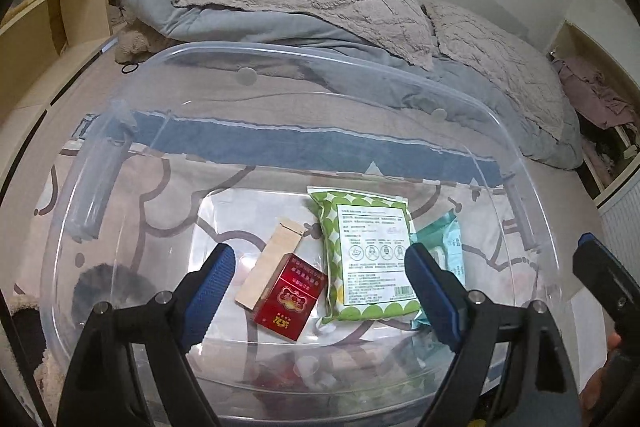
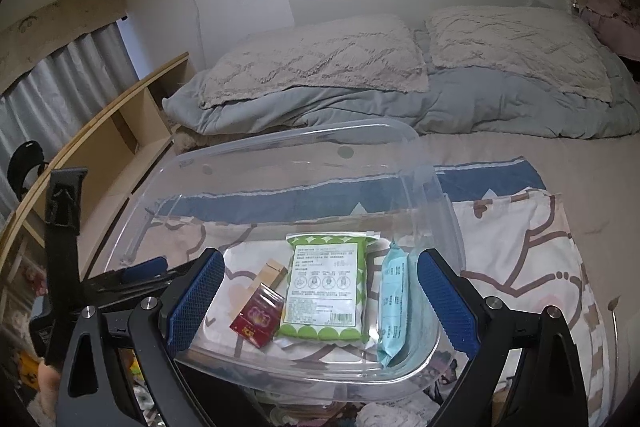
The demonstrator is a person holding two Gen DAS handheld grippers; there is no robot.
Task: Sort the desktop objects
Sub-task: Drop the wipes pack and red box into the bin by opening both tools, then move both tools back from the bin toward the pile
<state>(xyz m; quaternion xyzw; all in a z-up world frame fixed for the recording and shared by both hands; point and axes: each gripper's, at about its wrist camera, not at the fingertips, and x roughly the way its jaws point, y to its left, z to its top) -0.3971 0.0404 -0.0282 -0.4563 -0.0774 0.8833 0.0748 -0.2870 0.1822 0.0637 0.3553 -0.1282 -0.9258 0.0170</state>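
Note:
A clear plastic bin (image 1: pixel 256 51) (image 2: pixel 304 131) sits on the bed. Inside lie a red cigarette pack (image 1: pixel 289 297) (image 2: pixel 258 317), a tan slim box (image 1: pixel 270 263) (image 2: pixel 272 273), a green dotted packet (image 1: pixel 370 255) (image 2: pixel 326 287) and a teal wipes pack (image 1: pixel 450 247) (image 2: pixel 394 307). My left gripper (image 1: pixel 320 291) is open above the bin's near end, over the red pack. My right gripper (image 2: pixel 320 303) is open above the near rim, empty. The right gripper's finger (image 1: pixel 600 267) shows at the left view's right edge; the left gripper (image 2: pixel 64 219) shows at the right view's left.
The bin rests on a patterned bedsheet (image 2: pixel 520 247). Pillows (image 2: pixel 320 59) and a grey duvet (image 2: pixel 440 103) lie at the far end. A wooden shelf unit (image 2: pixel 132 115) runs along the left of the bed. Clothes (image 1: pixel 592 95) pile at the right.

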